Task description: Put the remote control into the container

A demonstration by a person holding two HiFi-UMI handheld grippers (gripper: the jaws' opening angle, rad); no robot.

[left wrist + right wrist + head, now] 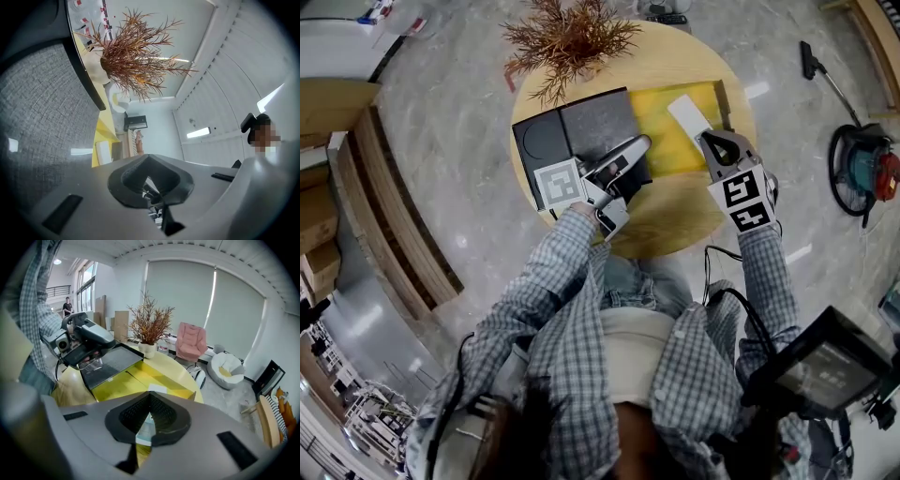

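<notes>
Two grippers: left gripper (630,159) and right gripper (710,141), both over the round wooden table (675,217), each carrying a cube with square black-and-white markers.
Right jaws: closed on the remote control (687,114). A thin pale slab sits pinched between the ribbed black pads in the right gripper view.
Remote control: flat, white and rectangular. It is gripped at its near end and juts out over the container (675,155), near the container's right wall. I cannot tell whether it touches the floor.
Container: a shallow yellow box on the right half of the table, smooth and glossy inside, with a brown wall along its right side.
Left jaws: drawn together, with nothing made out between the tips. The gripper lies tilted across the near edge of the grey panel (595,117).
Grey panel: dark, with a woven, fabric-like grain. It lies just left of the container, and a smooth black section with a round recess adjoins it on the left.
Dried plant (567,37): rust-brown, wiry sprigs fanning out at the table's far edge. A small white pot shows in the right gripper view.
Floor: polished grey stone with pale veins.
</notes>
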